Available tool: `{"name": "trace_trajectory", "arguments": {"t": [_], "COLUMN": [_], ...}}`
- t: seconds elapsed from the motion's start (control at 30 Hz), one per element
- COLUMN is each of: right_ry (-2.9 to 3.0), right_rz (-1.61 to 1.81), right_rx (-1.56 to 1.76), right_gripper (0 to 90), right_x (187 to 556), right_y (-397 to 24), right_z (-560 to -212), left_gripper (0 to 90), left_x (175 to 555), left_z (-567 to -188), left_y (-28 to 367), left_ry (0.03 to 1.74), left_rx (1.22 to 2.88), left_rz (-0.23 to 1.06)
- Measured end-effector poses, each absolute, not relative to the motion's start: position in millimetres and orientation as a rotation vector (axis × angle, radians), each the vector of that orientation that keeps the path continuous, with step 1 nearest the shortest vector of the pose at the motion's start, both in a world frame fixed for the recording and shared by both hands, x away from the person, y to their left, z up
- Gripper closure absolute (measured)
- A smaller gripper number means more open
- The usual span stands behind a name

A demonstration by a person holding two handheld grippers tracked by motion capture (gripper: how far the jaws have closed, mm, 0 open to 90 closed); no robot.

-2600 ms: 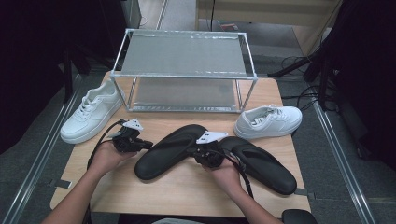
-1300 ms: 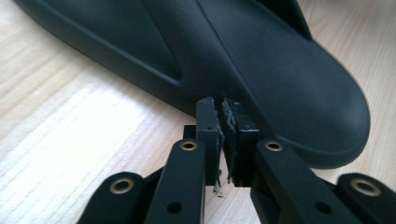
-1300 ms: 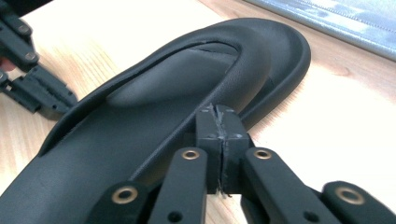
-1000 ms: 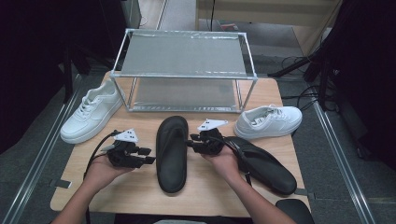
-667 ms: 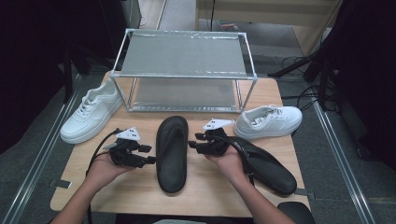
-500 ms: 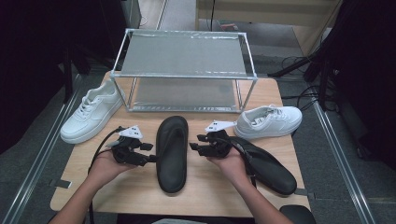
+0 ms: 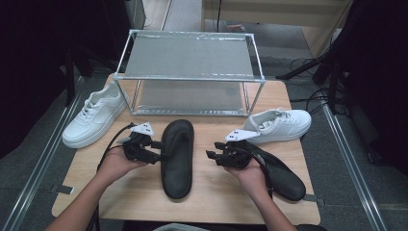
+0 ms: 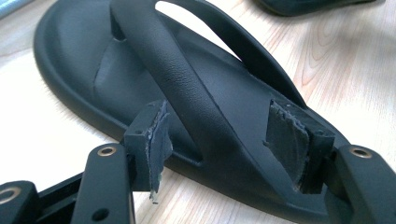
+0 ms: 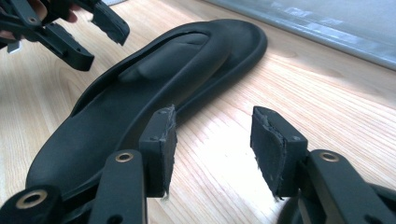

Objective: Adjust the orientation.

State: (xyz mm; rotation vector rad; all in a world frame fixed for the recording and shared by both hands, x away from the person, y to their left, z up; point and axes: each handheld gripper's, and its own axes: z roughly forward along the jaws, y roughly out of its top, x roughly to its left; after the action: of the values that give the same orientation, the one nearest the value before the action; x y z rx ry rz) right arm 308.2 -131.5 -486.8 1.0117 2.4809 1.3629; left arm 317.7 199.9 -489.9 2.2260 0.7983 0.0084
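A black flip-flop (image 7: 177, 156) lies lengthwise in the middle of the table, toe toward the rack. My left gripper (image 7: 156, 151) is at its left edge. In the left gripper view the gripper (image 8: 219, 140) is open, and the sandal's strap (image 8: 177, 79) runs between its worn pads (image 8: 156, 140) without being pinched. My right gripper (image 7: 211, 156) hovers open a little to the right of the sandal. Its jaws (image 9: 212, 144) have only bare wood between them, with the flip-flop (image 9: 154, 93) to their left. A second black flip-flop (image 7: 279, 173) lies slanted under the right hand.
A metal-framed two-level rack (image 7: 190, 57) stands at the back of the table. One white sneaker (image 7: 94, 120) sits at the left edge and another white sneaker (image 7: 279, 124) at the right, just behind the right gripper. Cables trail from both grippers.
The middle flip-flop was turned from a slant to straight. Since then the right gripper has let go and drawn back to the right, and the left gripper has closed in on the strap.
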Motion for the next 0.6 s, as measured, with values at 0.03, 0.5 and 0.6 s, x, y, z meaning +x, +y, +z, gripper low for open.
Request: {"name": "trace_trajectory", "arguments": {"t": [0.03,0.5,0.6], "right_ry": [2.481,2.437,2.433], "right_rz": [1.363,1.395,1.395], "right_rx": [1.012,1.027,1.03], "right_gripper": [51.8,53.9,52.7], "right_x": [308.2,302.6,300.2], "right_y": [-131.5,-159.6,-166.9], "right_z": [-486.8,-478.2,-475.0], "left_gripper": [39.5,39.1,39.0], "left_x": [317.7,322.8,323.3], "left_z": [-489.9,-491.0,-491.9], "left_y": [199.9,193.8,193.6], "left_ry": [0.798,0.788,0.79], "left_rx": [2.226,2.247,2.251], "left_rz": [0.008,0.008,0.005]}}
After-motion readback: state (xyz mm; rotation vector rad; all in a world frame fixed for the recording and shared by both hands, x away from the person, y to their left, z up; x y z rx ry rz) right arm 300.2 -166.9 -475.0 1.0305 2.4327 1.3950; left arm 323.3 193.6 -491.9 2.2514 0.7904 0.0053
